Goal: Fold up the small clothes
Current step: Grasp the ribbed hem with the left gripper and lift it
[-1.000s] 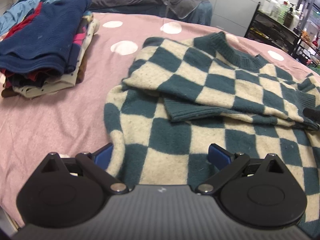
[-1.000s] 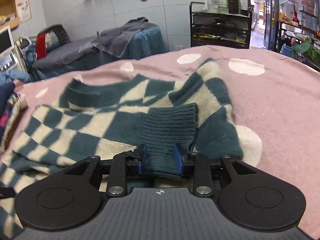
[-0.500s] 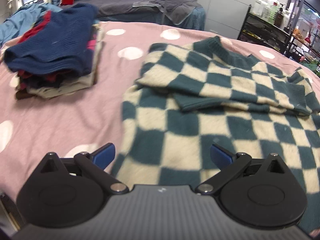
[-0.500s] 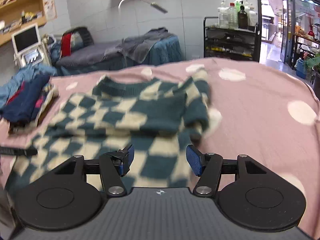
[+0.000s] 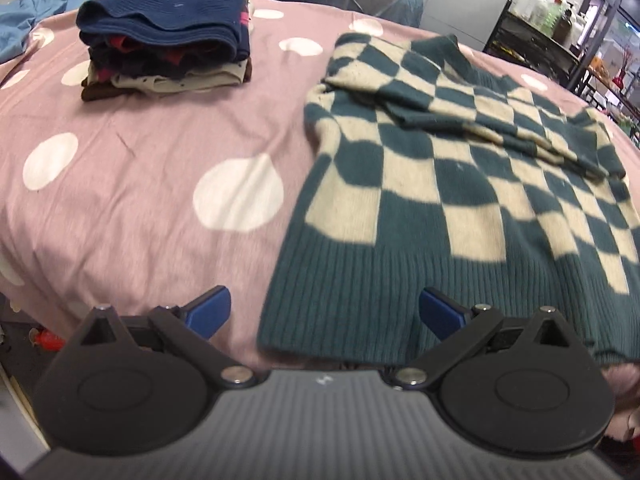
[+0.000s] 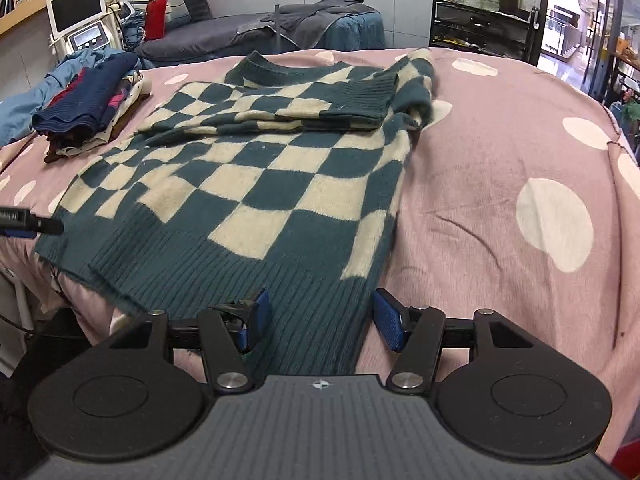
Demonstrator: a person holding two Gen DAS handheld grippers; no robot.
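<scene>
A green and cream checkered sweater [image 5: 460, 184] lies flat on the pink dotted bed cover [image 5: 140, 168], both sleeves folded across its chest; it also shows in the right wrist view [image 6: 256, 176]. My left gripper [image 5: 324, 312] is open and empty over the left corner of the ribbed hem. My right gripper [image 6: 320, 316] is open and empty over the right part of the hem. The left gripper's finger tip [image 6: 36, 224] shows at the left edge of the right wrist view.
A stack of folded clothes [image 5: 172, 28] with a navy knit on top sits at the far left of the bed [image 6: 88, 104]. The bed's near edge drops off just below the hem. A black cart with bottles [image 6: 484, 20] and a grey couch [image 6: 260, 28] stand behind.
My right gripper let go of the sleeve cuff, opened and pulled back to the hem. My left gripper also drew back toward the hem's left corner. The right sleeve now lies folded across the chest.
</scene>
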